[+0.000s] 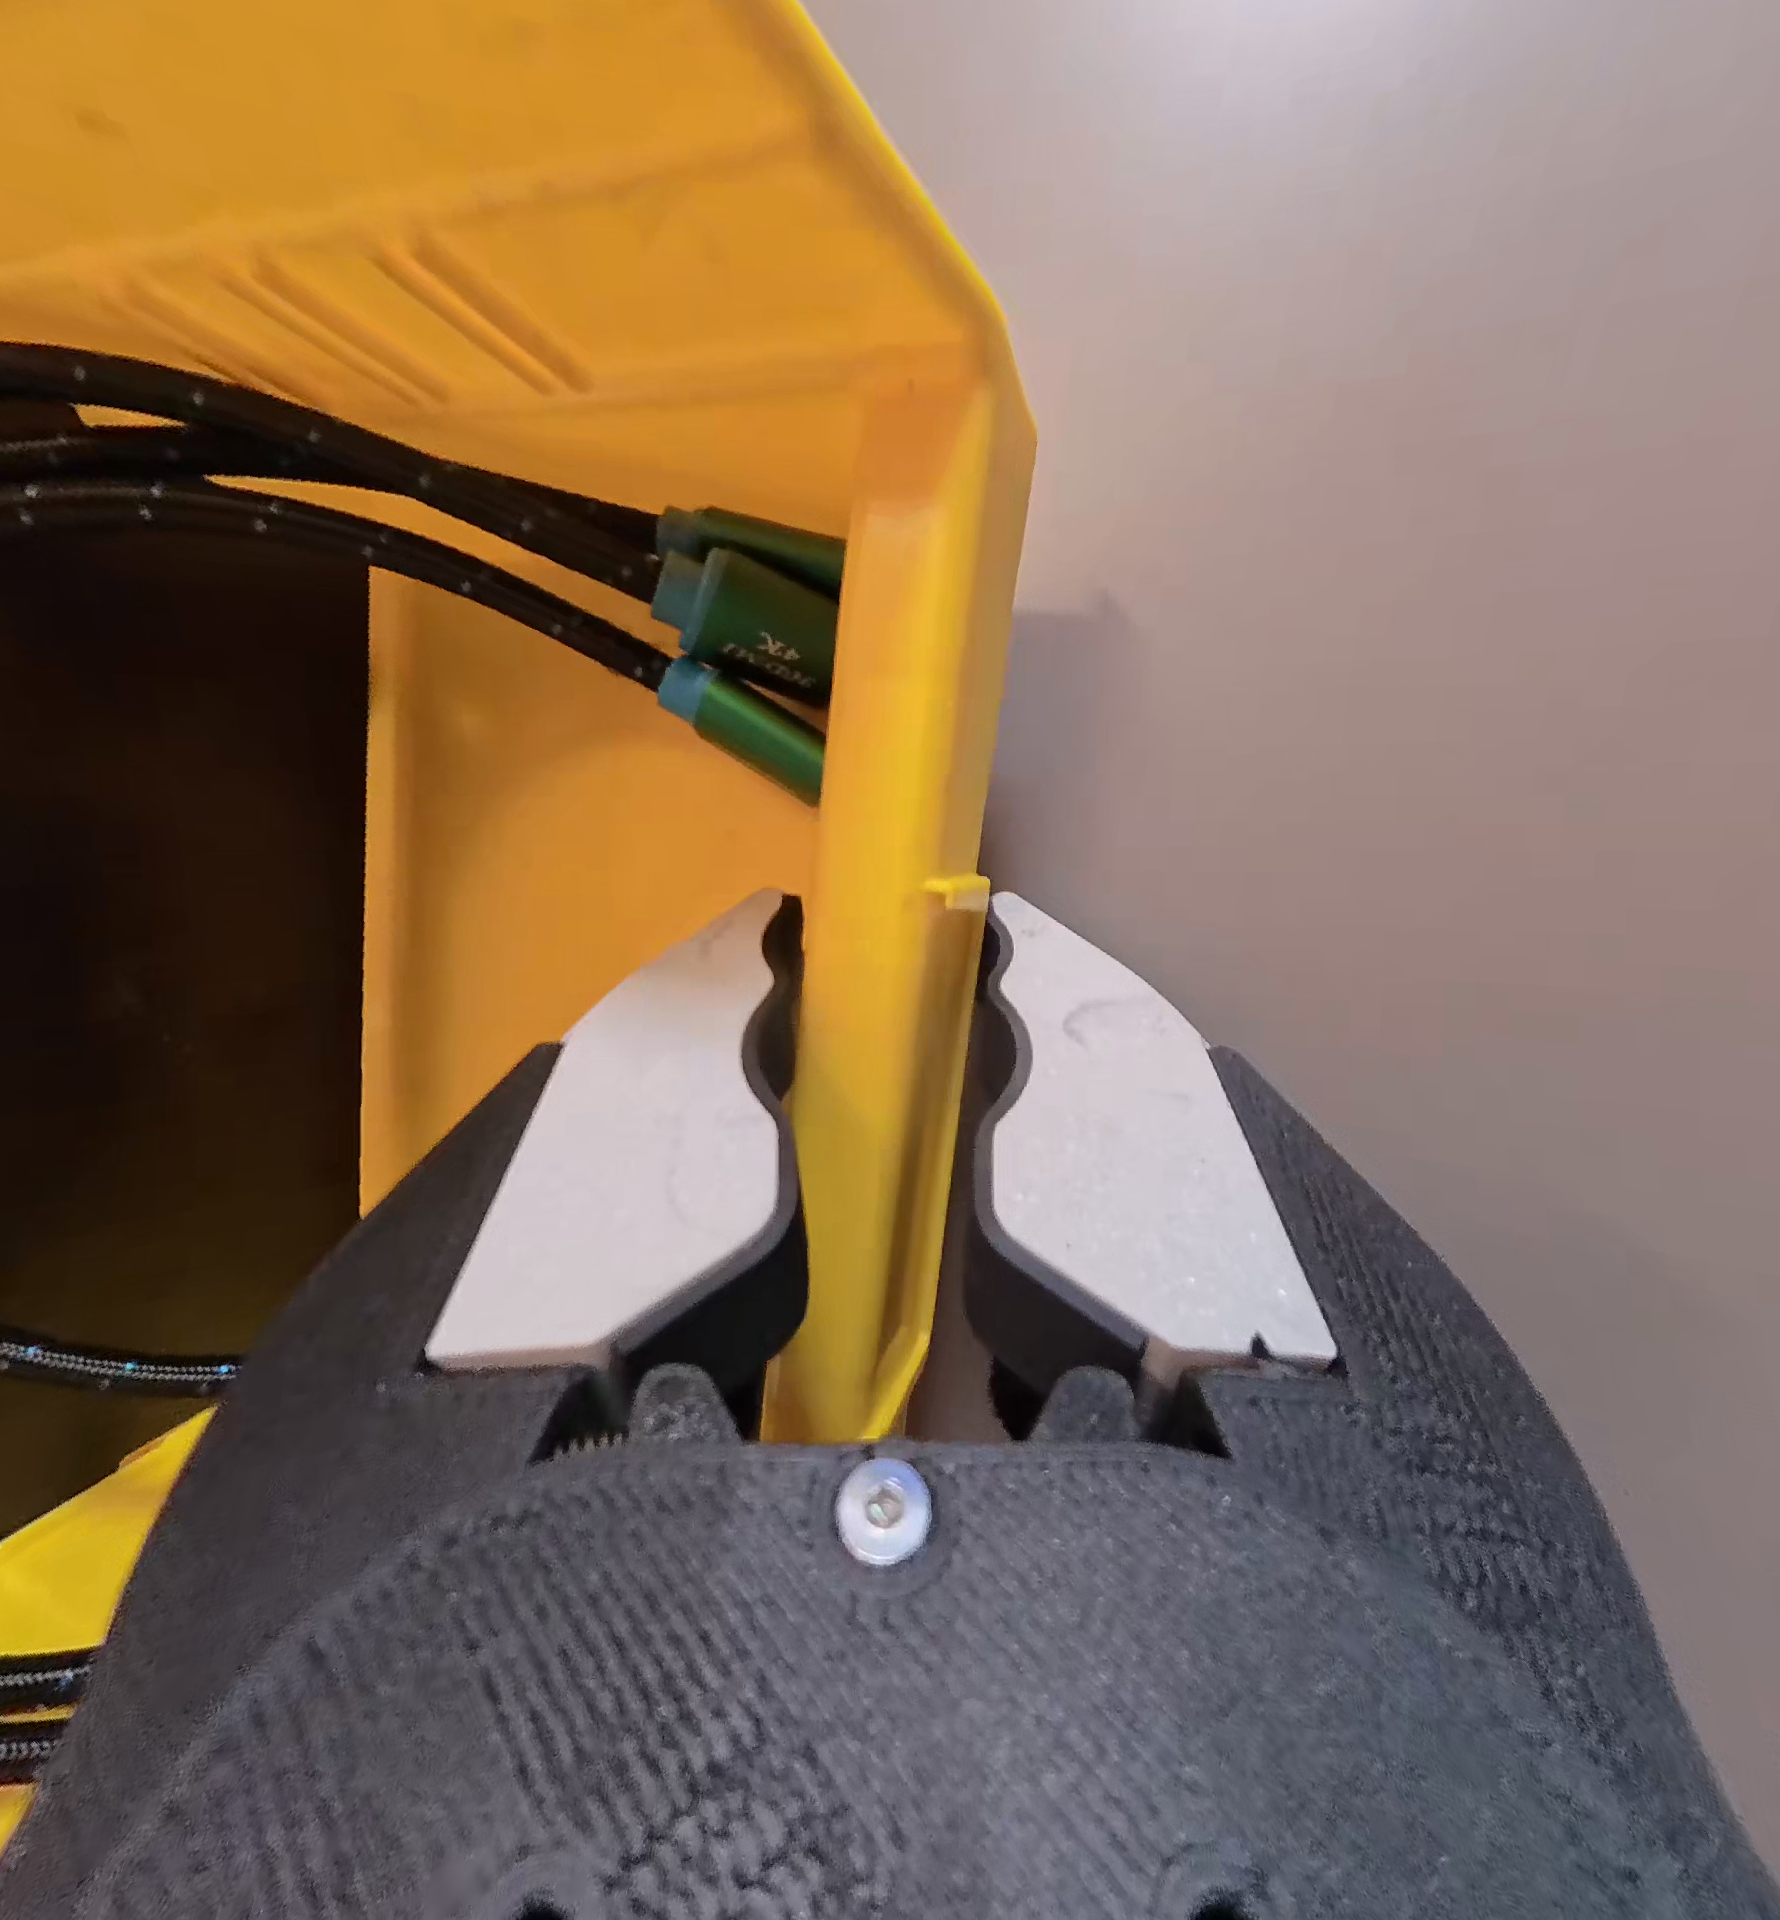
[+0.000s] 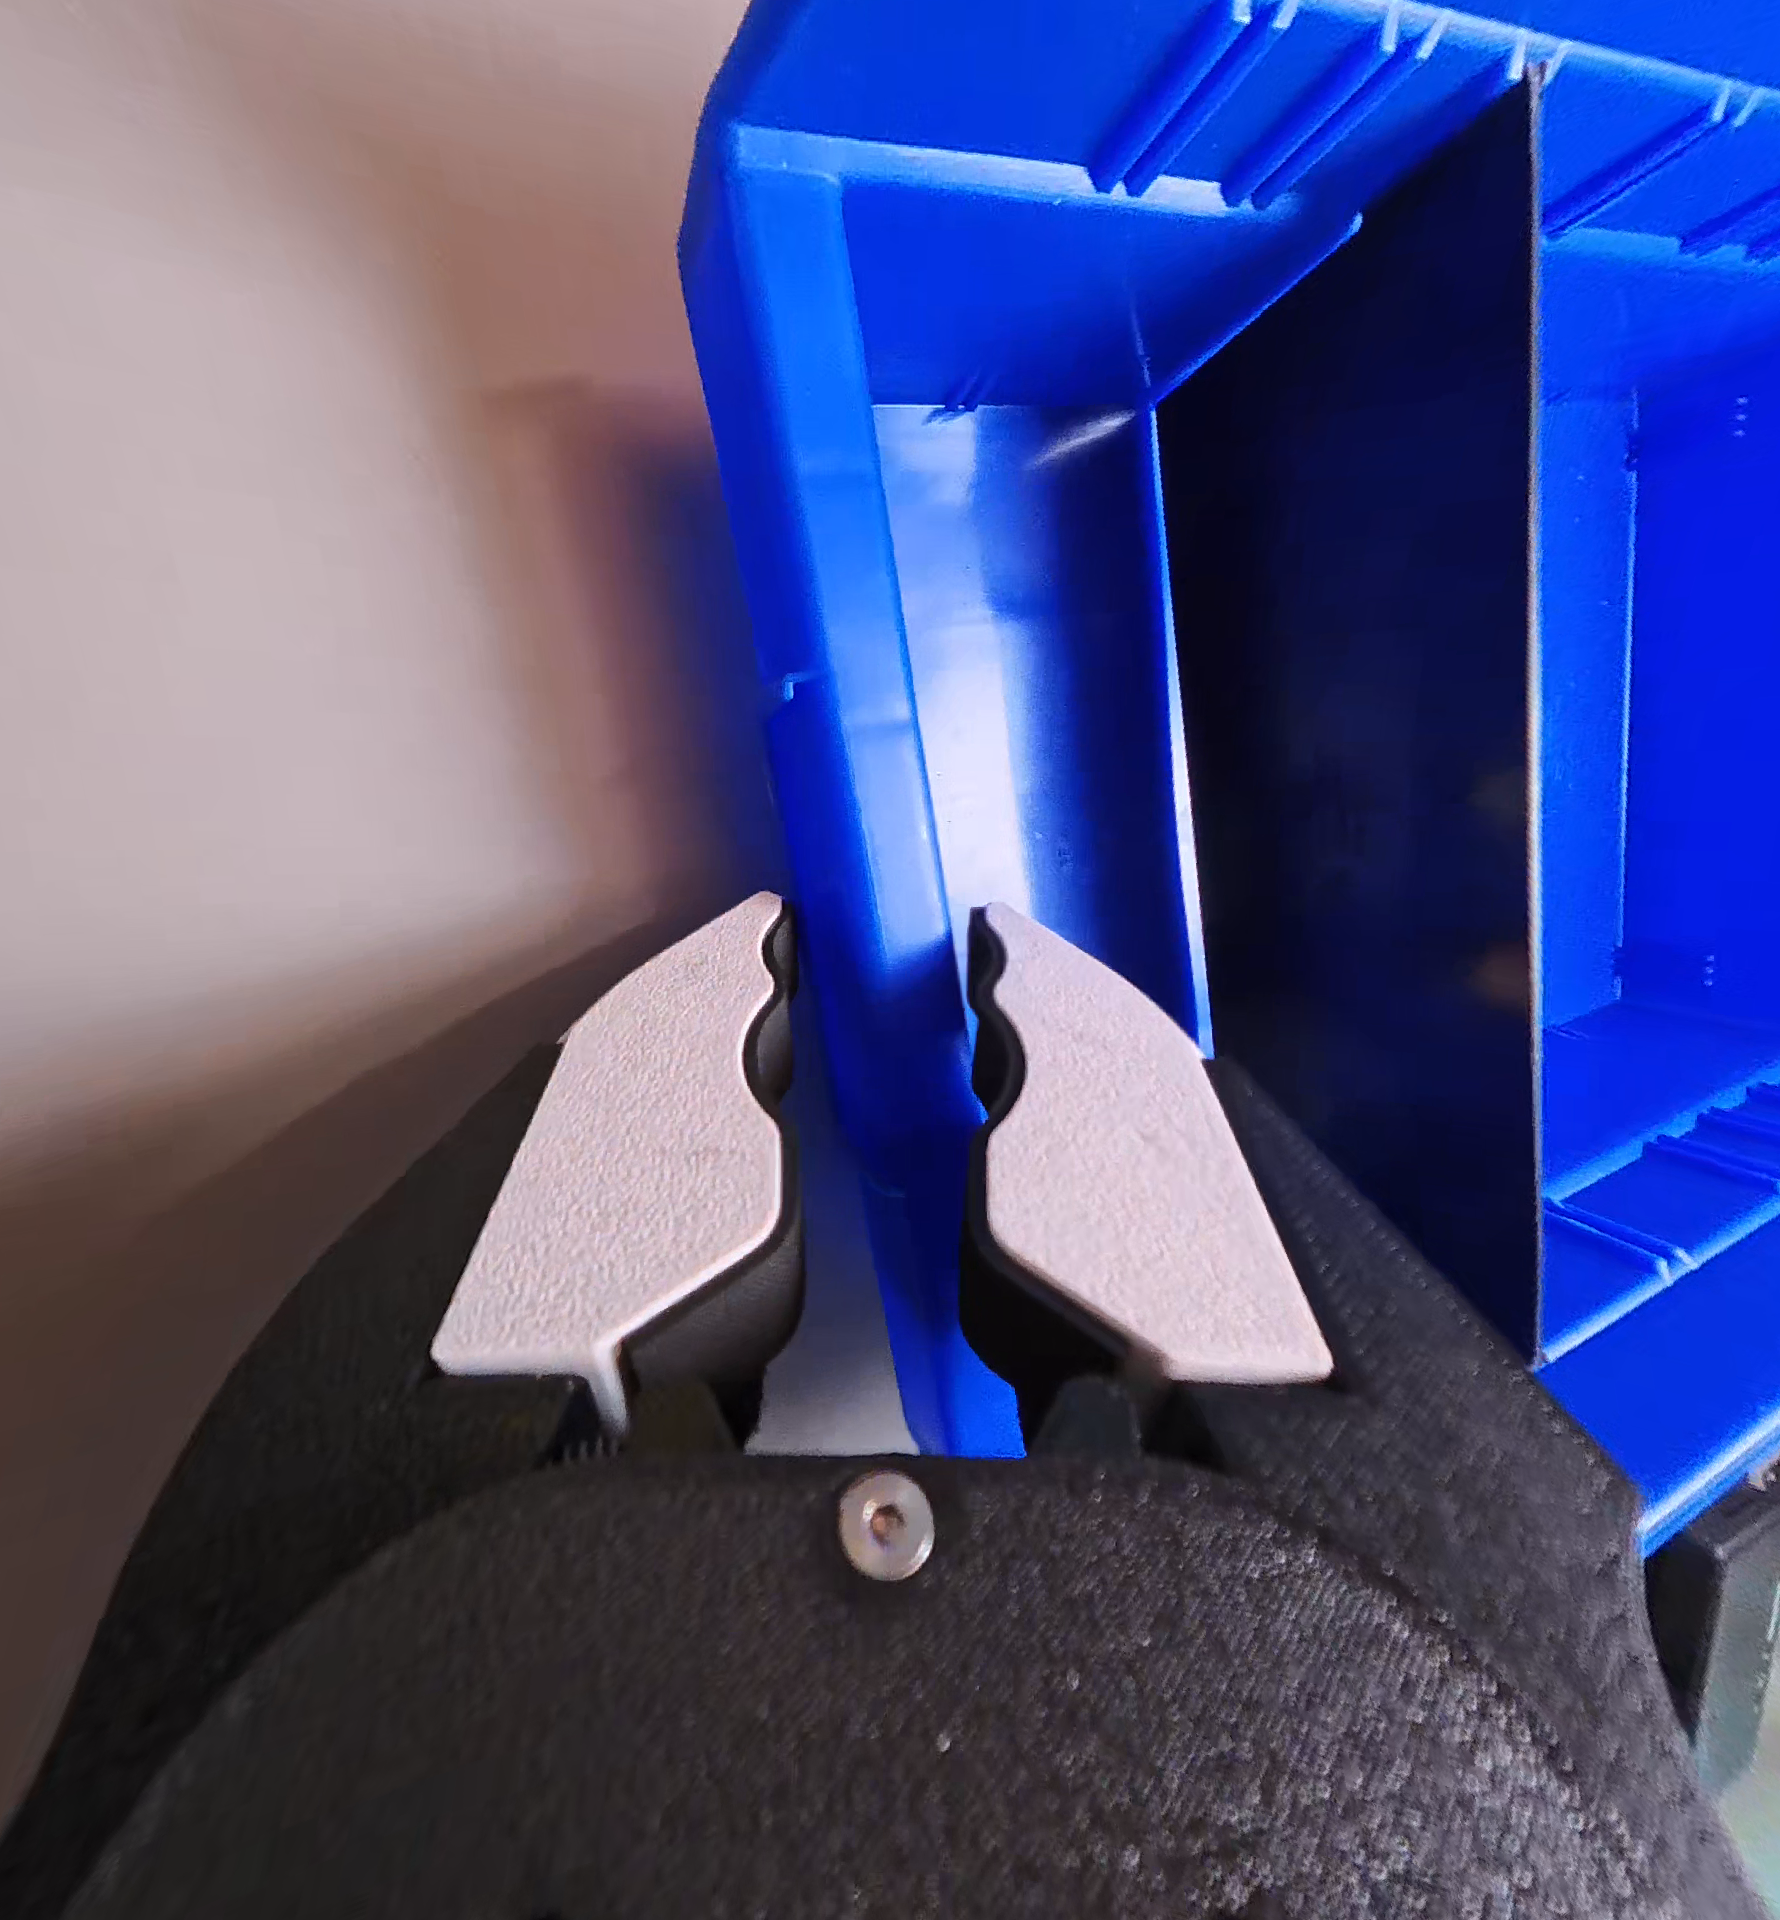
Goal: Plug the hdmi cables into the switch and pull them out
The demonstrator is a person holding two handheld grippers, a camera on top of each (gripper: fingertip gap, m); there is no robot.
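My left gripper point(image 1: 886, 914) is shut on the right wall of a yellow bin point(image 1: 896, 1039), one finger inside and one outside. In the bin lie three black braided HDMI cables point(image 1: 346, 499) with green metal plugs point(image 1: 751, 644) resting against that wall. My right gripper point(image 2: 881, 925) is shut on the left wall of a blue bin point(image 2: 865, 831), fingers on either side of it. The blue bin holds a dark upright divider panel point(image 2: 1353, 727). No switch shows in either view.
Both bins sit on a pale beige surface point(image 1: 1385, 520), which also shows in the right wrist view point(image 2: 294, 520). More braided cable point(image 1: 55, 1361) lies at the yellow bin's lower left. A dark panel point(image 1: 138, 935) fills the yellow bin's left side.
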